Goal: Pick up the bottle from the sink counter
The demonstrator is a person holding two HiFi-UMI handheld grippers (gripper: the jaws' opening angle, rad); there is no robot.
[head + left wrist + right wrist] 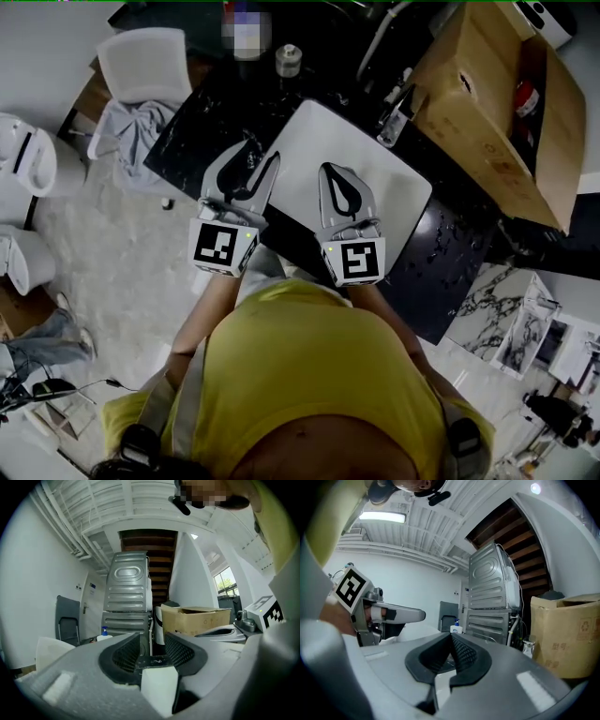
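The right gripper point(451, 634), closed and empty, faces a bottle point(455, 628).

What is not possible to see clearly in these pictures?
- Bottle label: left gripper view, too small to read.
- Bottle base: right gripper view, hidden behind the fingers of the right gripper.
- Sink middle: head view, covered by the left gripper and right gripper.

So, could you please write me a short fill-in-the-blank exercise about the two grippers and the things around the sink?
1. The left gripper is ___, with nothing between its jaws.
2. The right gripper is ___, its jaw tips touching.
3. The white basin sits on a ___ counter.
4. The person holding the grippers wears a ___ shirt.

Missing words: open; shut; black; yellow.
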